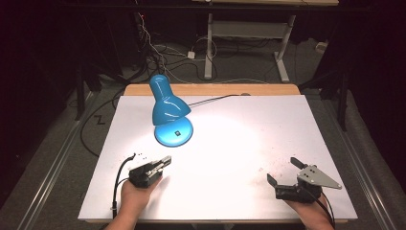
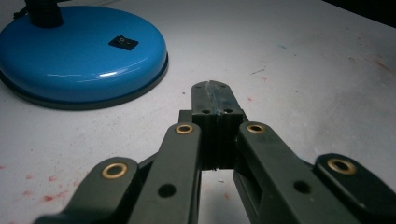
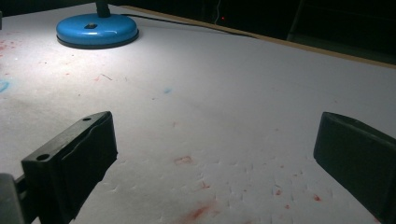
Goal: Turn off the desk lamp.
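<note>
The blue lamp [image 1: 171,112] sits up and right of the closed, empty left hand-held gripper [image 1: 165,161]; the right hand-held gripper [image 1: 283,171], wide open and empty, is farther away.

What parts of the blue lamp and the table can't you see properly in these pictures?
- Bulb: in the high view the lamp shade points down and covers it.
- Switch marking: too small to read in the left gripper view.
- Lamp top: cut off by the top edge in both gripper views.
- Cord end: runs past the table back edge into dark floor.
</note>
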Motion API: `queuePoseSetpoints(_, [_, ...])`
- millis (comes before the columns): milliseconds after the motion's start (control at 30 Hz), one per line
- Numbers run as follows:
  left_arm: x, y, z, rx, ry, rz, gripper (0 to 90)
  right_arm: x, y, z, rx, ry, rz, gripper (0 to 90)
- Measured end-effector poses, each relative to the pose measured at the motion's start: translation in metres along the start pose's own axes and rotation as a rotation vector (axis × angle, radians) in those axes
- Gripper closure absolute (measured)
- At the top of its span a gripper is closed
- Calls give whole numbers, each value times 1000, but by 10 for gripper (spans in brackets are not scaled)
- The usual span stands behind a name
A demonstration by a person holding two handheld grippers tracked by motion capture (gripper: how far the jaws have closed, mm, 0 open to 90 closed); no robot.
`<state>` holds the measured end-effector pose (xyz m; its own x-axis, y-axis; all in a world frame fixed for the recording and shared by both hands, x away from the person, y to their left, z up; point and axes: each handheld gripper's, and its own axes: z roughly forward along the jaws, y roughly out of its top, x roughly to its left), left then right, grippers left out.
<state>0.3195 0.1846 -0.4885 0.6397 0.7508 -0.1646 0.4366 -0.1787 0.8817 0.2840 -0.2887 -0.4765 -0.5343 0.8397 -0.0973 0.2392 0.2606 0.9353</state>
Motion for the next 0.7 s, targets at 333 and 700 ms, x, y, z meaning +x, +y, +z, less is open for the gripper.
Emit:
queuePoseSetpoints(333, [4, 14, 22, -2, 12, 40, 878, 2, 0, 3, 5, 6, -6, 6])
queuePoseSetpoints(700, [12, 28, 42, -17, 72, 29, 878, 5, 0, 5, 4, 16, -16, 5])
